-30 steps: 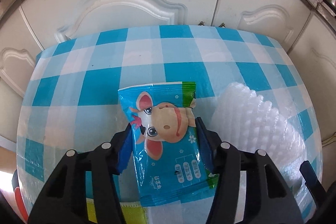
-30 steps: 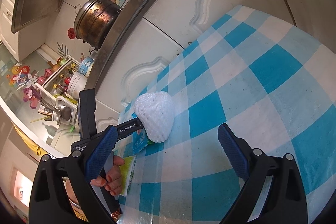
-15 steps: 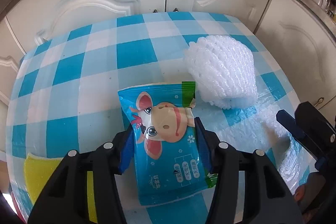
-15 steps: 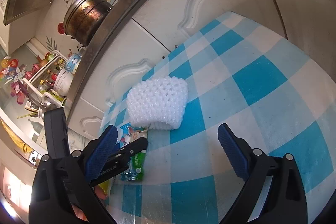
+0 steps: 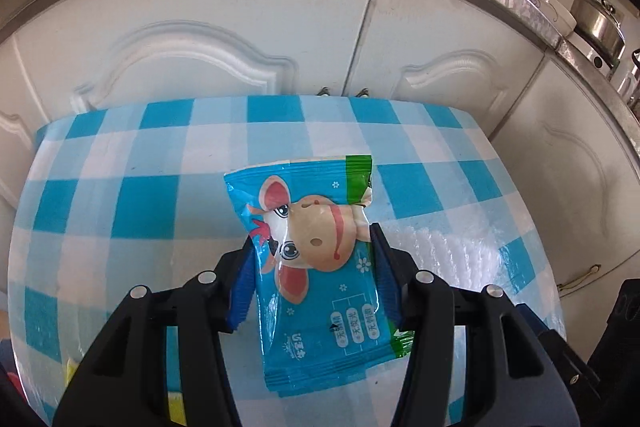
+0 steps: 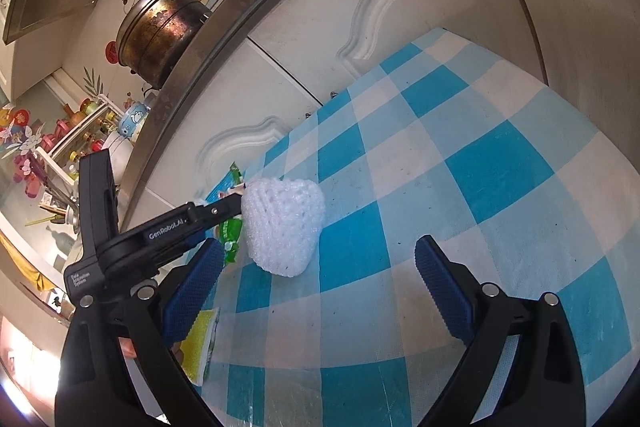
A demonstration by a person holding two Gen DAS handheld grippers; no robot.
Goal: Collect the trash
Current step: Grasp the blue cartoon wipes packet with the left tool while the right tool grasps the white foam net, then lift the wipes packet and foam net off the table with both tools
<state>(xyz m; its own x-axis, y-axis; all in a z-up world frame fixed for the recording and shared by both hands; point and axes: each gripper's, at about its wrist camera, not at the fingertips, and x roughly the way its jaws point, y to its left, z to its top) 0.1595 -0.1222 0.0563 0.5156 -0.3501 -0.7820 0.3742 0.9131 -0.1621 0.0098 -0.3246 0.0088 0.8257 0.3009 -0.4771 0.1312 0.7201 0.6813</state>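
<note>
Wrapper (image 5: pixel 316 259), blue with a cartoon cow, sits pinched between my left gripper (image 5: pixel 312 267) pads above the checked tablecloth (image 5: pixel 120 211). Right of it lies the white foam net (image 6: pixel 282 227); my right gripper (image 6: pixel 316 279) hovers with fingers spread, holding nothing.

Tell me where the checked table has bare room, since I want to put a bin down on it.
Free: the wide checked stretch of the table right of the white foam net, running to the cabinet doors. Crowded: left of the net, where the left gripper holds the blue packet and a yellow sponge lies.
</note>
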